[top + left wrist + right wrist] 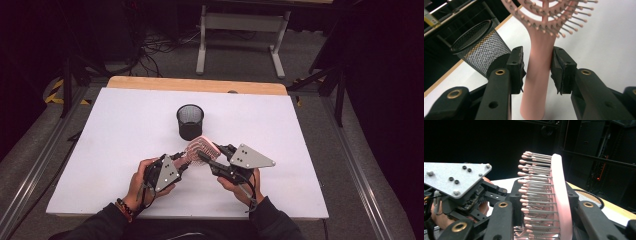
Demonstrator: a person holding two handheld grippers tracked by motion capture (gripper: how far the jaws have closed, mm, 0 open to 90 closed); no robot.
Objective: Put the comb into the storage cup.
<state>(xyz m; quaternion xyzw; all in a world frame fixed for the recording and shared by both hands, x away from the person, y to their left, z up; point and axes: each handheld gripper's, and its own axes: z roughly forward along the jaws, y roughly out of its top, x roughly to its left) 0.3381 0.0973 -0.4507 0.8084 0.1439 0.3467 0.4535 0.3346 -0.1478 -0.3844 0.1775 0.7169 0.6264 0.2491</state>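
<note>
Clamping pink hairbrush (560, 195) head in right tool (544, 202); left tool (537, 67) loosened around handle. Light, rigid, slick plastic; regrip handle.

Pink paddle hairbrush (200, 148) with grey pink-tipped bristles, held above the white table, just before the cup.
</note>
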